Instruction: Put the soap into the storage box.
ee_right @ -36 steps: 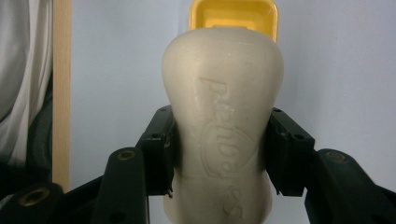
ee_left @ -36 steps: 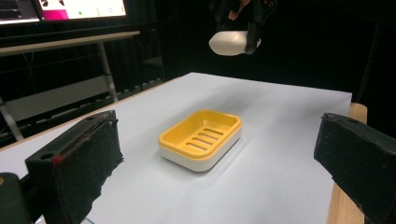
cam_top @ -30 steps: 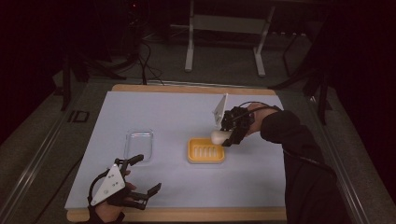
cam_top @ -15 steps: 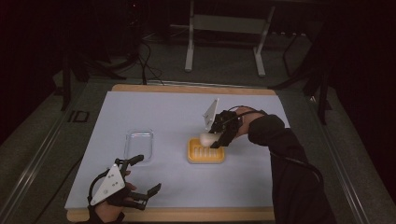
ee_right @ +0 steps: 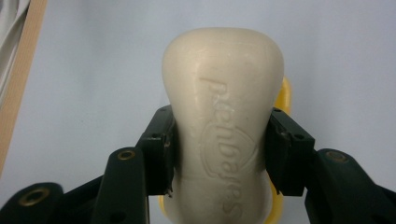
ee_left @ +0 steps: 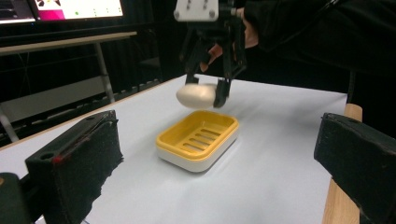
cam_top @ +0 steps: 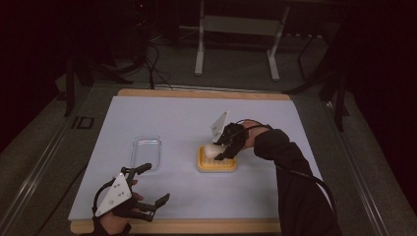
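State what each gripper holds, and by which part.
Right gripper clamps the soap bar across its two long sides, near mid-length. Left gripper holds nothing.

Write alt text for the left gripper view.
The right gripper holds a pale soap bar just above an empty yellow soap dish on a white table. The left gripper's own two black jaws stand wide apart at the bottom corners.

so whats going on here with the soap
A person works with a gripper in each hand. The right gripper has its jaws shut on a cream bar of soap and holds it in the air just above the yellow soap dish, not touching it. The left gripper sits open near the front edge of the table, holding nothing. A clear plastic lid lies left of the dish.
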`<act>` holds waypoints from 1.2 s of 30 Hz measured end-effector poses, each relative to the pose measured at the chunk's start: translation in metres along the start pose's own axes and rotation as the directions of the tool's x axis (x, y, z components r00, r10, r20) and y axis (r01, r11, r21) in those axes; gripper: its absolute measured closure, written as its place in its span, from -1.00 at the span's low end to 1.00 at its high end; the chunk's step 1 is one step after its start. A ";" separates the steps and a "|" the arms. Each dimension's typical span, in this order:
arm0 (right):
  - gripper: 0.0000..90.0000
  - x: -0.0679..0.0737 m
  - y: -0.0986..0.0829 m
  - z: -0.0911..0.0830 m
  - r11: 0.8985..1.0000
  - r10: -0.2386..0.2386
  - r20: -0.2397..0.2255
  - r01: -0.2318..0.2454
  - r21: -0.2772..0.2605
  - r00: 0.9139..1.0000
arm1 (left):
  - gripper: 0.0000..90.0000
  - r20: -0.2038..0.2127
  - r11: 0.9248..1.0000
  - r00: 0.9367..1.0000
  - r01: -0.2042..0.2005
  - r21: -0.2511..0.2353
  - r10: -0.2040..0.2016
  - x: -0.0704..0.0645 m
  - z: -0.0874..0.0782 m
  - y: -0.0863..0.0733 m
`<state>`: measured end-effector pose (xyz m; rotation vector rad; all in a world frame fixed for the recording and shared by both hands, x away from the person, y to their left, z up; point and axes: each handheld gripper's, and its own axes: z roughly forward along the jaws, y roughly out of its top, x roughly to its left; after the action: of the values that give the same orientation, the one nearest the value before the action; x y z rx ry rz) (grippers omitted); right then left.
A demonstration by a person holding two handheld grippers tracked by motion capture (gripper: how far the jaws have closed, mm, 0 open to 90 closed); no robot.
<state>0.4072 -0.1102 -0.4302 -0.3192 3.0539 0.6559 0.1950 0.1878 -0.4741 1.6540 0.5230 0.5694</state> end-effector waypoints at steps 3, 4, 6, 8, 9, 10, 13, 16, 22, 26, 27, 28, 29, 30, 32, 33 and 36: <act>0.10 -0.001 -0.003 0.008 1.000 0.004 -0.020 -0.004 0.010 1.000 | -0.98 0.000 1.000 1.000 0.000 0.000 0.000 0.000 0.000 0.000; 0.10 -0.001 -0.003 0.011 1.000 0.005 -0.020 -0.004 0.022 1.000 | -0.98 0.000 1.000 1.000 0.001 0.000 -0.001 0.000 0.000 0.000; 0.10 -0.002 -0.005 0.015 0.999 0.008 -0.017 -0.007 0.038 1.000 | -0.98 0.001 1.000 1.000 0.002 0.001 -0.002 0.000 0.000 0.000; 0.10 -0.003 -0.006 0.018 0.999 0.017 -0.016 -0.016 0.048 1.000 | -0.98 0.001 1.000 1.000 0.001 0.001 -0.001 0.000 0.000 0.000; 0.10 -0.005 -0.007 0.020 0.999 0.019 -0.020 -0.018 0.050 1.000 | -0.98 0.001 1.000 1.000 0.001 0.001 -0.001 0.000 0.000 0.000; 0.10 -0.006 -0.007 0.022 0.999 0.022 -0.030 -0.021 0.049 0.999 | -0.98 0.001 1.000 1.000 0.001 0.000 -0.001 0.000 0.000 0.000; 0.10 -0.008 -0.008 0.027 0.998 0.027 -0.028 -0.026 0.056 0.999 | -0.98 0.001 1.000 1.000 0.002 0.000 -0.002 0.000 0.000 0.000; 0.10 -0.011 -0.009 0.032 0.998 0.035 -0.026 -0.033 0.059 0.999 | -0.98 0.001 1.000 1.000 0.002 -0.001 -0.002 0.000 0.000 0.000; 0.10 -0.015 -0.010 0.043 0.996 0.051 -0.043 -0.047 0.077 0.998 | -0.98 0.002 1.000 1.000 0.002 0.000 -0.002 0.000 0.000 0.000; 0.10 -0.016 -0.012 0.052 0.992 0.051 -0.047 -0.046 0.119 0.998 | -0.98 0.003 1.000 1.000 0.001 -0.001 -0.001 0.000 -0.001 0.000; 0.10 -0.017 -0.012 0.054 0.991 0.052 -0.046 -0.046 0.123 0.998 | -0.98 0.002 1.000 1.000 0.001 -0.001 -0.001 0.000 -0.001 0.000; 0.10 -0.017 -0.013 0.055 0.991 0.063 -0.051 -0.056 0.123 0.997 | -0.98 0.003 1.000 1.000 0.001 0.000 -0.001 0.000 -0.001 0.000; 0.10 -0.018 -0.013 0.055 0.991 0.063 -0.052 -0.057 0.119 0.997 | -0.98 0.002 1.000 1.000 0.001 -0.001 -0.001 0.000 0.000 0.000; 0.10 -0.018 -0.013 0.056 0.991 0.062 -0.050 -0.056 0.118 0.997 | -0.98 0.003 1.000 1.000 0.001 0.001 -0.001 0.000 0.000 0.000; 0.09 -0.019 -0.013 0.057 0.991 0.070 -0.047 -0.064 0.116 0.996 | -0.98 0.004 1.000 1.000 0.001 0.002 -0.001 0.000 0.000 0.000; 0.09 -0.020 -0.013 0.057 0.991 0.070 -0.047 -0.064 0.119 0.996 | -0.98 0.004 1.000 1.000 0.000 0.002 0.000 0.000 0.000 0.000; 0.07 -0.019 -0.012 0.060 0.989 0.083 -0.064 -0.075 0.127 0.994 | -0.98 0.004 1.000 1.000 0.000 0.002 0.000 0.000 0.000 0.000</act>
<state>0.4262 -0.0930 -0.4888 -0.2246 3.1697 0.4622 0.1949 0.1880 -0.4743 1.6566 0.5206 0.5659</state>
